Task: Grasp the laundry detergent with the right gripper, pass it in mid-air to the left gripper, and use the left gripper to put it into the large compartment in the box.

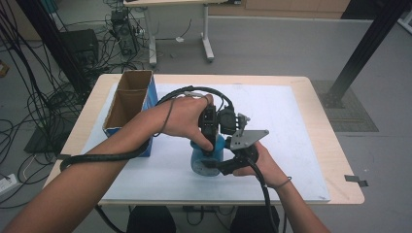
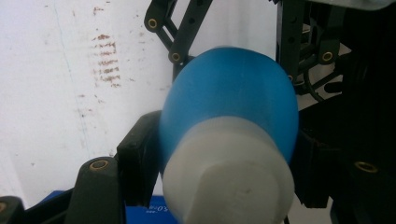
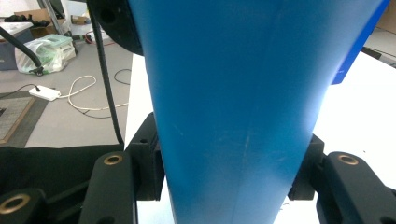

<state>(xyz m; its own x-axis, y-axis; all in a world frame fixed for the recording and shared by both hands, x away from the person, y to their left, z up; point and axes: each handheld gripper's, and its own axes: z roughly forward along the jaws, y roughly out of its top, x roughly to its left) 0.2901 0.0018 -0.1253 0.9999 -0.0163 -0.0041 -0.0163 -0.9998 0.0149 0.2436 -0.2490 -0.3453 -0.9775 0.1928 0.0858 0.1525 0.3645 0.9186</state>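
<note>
Clamping the blue bottle from both sides, the left gripper pinches what looks like its white-capped neck, the right gripper its body.

The rounded blue plastic bottle between the jaws looks smooth and matt, its white plastic cap dull and faintly speckled. Beneath the grippers, the white paper sheet carries rough brown smudges. Left of them, the brown cardboard box looks matt.
</note>
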